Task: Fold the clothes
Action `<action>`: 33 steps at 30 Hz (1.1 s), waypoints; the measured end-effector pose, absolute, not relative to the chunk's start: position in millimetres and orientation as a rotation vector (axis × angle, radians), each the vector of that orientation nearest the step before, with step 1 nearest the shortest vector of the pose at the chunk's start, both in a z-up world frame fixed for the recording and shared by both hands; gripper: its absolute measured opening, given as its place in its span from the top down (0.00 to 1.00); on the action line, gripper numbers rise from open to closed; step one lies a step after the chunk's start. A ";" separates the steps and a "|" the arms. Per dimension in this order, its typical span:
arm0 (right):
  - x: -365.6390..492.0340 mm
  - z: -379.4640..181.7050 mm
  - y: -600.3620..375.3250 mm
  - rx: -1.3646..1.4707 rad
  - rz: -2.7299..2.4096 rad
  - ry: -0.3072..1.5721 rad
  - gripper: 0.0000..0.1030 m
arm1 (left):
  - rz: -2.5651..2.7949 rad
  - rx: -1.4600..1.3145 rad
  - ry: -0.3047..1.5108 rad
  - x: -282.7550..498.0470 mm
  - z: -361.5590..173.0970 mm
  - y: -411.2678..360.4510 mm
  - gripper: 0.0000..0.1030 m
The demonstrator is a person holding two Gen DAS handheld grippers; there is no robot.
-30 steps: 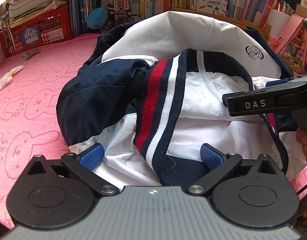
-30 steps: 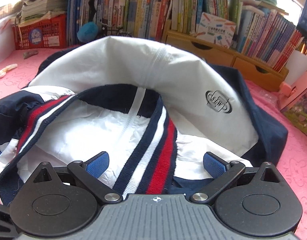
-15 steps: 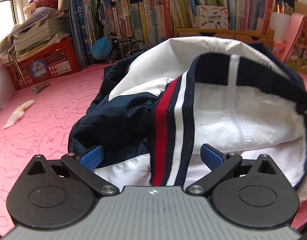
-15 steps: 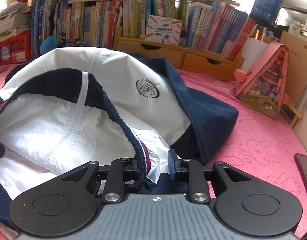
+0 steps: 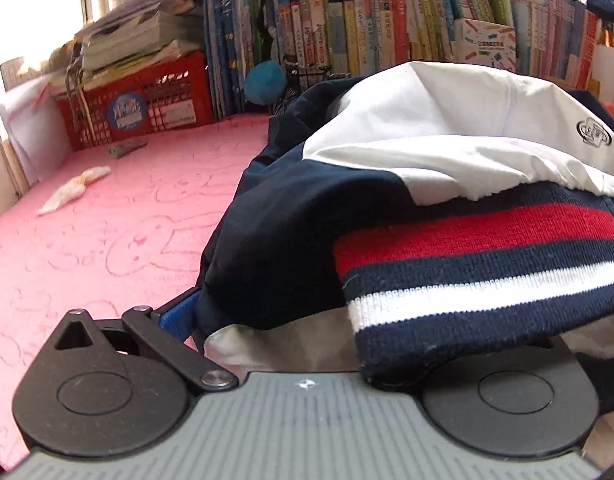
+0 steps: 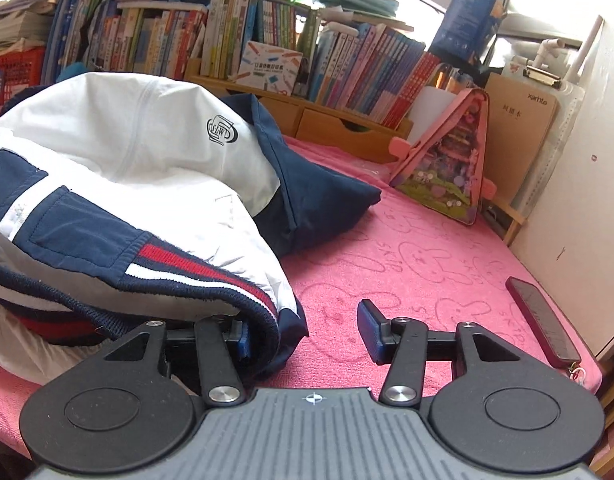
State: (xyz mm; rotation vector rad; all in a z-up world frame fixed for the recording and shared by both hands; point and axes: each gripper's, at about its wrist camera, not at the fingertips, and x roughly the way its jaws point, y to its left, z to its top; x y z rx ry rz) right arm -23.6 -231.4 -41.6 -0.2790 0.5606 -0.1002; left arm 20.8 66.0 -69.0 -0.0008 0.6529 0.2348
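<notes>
The navy-and-white nylon jacket (image 6: 139, 184) with striped knit hem is being laid over on the pink table (image 6: 427, 264); the right tongs (image 6: 303, 334) are opening, hem released; the left tongs' (image 5: 307, 320) state cannot be told. Smoothing is probably required next.

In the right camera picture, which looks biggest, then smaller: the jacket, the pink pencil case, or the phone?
1. jacket: fills most of the left side.
2. pink pencil case.
3. phone: looks smallest, though it lies nearer the camera than the case.
</notes>
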 end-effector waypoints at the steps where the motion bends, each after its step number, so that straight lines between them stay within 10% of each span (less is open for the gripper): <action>1: -26.9 -43.0 -227.0 -0.276 -0.110 0.551 0.52 | 0.242 -0.024 0.662 21.7 -68.3 67.0 0.00; 16: -15.9 -20.9 -244.8 -0.242 0.092 0.756 0.75 | 0.196 -0.162 0.728 6.3 -29.1 135.3 0.11; 18: 1.4 -7.9 -237.4 -0.324 0.131 0.735 0.75 | 0.191 -0.128 0.700 42.7 -9.3 134.6 0.30; 23: 85.8 146.3 -199.9 -0.451 -0.040 0.093 0.75 | 0.221 -0.218 0.147 80.5 162.7 148.2 0.35; 26: 62.0 222.3 -194.5 -0.322 -0.173 -0.389 0.73 | 0.282 -0.182 -0.097 56.9 216.5 144.6 0.00; 33: 67.8 129.8 -217.6 -0.429 -0.036 -0.031 0.72 | 0.170 -0.064 0.375 55.3 75.4 143.2 0.09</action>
